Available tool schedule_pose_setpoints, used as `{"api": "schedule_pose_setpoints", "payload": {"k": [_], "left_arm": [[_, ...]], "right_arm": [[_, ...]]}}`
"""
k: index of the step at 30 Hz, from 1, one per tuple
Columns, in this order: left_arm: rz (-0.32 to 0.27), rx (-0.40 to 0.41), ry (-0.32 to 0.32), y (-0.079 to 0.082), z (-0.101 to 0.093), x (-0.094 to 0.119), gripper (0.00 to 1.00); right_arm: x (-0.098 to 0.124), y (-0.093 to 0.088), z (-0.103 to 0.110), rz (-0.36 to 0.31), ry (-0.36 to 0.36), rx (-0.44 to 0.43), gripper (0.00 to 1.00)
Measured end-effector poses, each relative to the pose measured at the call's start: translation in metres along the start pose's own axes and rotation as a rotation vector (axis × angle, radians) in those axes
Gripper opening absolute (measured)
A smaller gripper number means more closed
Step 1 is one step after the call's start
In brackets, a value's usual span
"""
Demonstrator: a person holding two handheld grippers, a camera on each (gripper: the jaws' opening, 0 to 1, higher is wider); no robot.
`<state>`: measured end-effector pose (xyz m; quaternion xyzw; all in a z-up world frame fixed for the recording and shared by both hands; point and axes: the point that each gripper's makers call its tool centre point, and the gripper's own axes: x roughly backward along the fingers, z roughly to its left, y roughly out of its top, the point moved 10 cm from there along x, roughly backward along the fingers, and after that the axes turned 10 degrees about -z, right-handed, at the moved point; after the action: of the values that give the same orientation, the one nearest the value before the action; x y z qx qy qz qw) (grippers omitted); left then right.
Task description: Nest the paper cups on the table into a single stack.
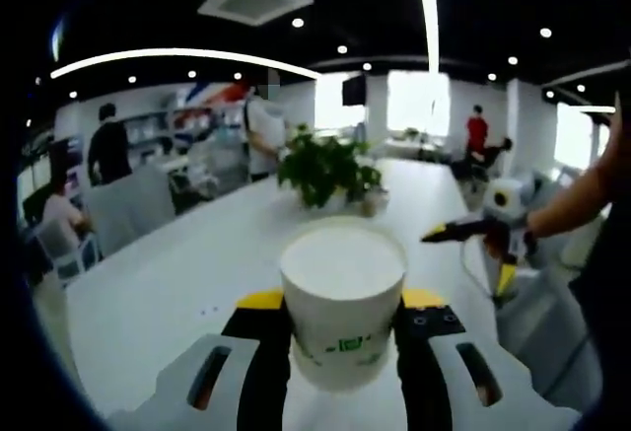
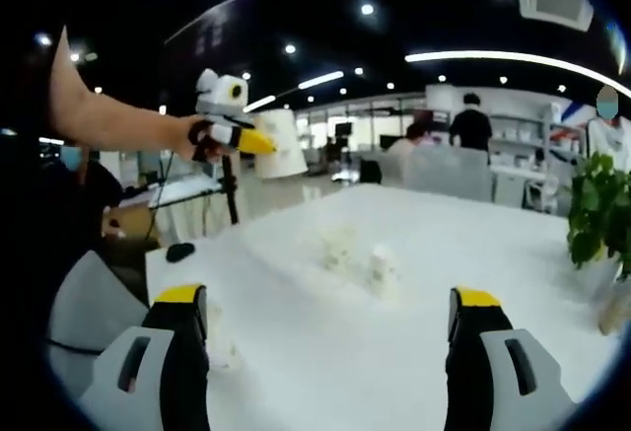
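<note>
My left gripper (image 1: 341, 303) is shut on a white paper cup (image 1: 343, 288) with green print, held upright above the white table (image 1: 177, 283). In the right gripper view that gripper (image 2: 254, 141) is at the upper left, lifted off the table with the cup (image 2: 282, 144) in it, on a person's outstretched arm. My right gripper (image 2: 328, 298) stands wide open over the table with nothing between its fingers. In the left gripper view it (image 1: 455, 230) comes in from the right. Two blurred white cups (image 2: 340, 249) (image 2: 383, 269) sit on the table ahead of it.
A potted green plant (image 1: 327, 167) stands mid-table, seen at the right edge (image 2: 599, 209) of the right gripper view. A small black object (image 2: 179, 251) lies near the table's left end. Several people and office desks are beyond the table.
</note>
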<state>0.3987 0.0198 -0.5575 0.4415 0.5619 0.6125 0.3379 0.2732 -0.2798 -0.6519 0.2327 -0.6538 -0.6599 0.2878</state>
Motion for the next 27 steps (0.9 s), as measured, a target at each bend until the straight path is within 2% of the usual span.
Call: {"api": "schedule_pose_setpoints", "payload": {"k": [9,19,21,27], "left_arm": [[-0.012,-0.025,-0.05,0.007,-0.025,0.004,0.39],[-0.022,-0.03,-0.089,0.004,-0.049,0.011,0.39],[-0.022,-0.029,-0.097,0.003,-0.054,0.012,0.39],[-0.025,-0.034,-0.122,0.001,-0.069,0.012,0.4]], "right_arm": [[-0.001,0.01,0.006,-0.042,0.032,0.015,1.0],[-0.004,0.014,0.013,-0.047,0.058,0.002,1.0],[-0.006,0.019,0.014,-0.069,0.063,-0.027,1.0],[-0.012,0.031,0.019,-0.082,0.098,-0.015,0.99]]}}
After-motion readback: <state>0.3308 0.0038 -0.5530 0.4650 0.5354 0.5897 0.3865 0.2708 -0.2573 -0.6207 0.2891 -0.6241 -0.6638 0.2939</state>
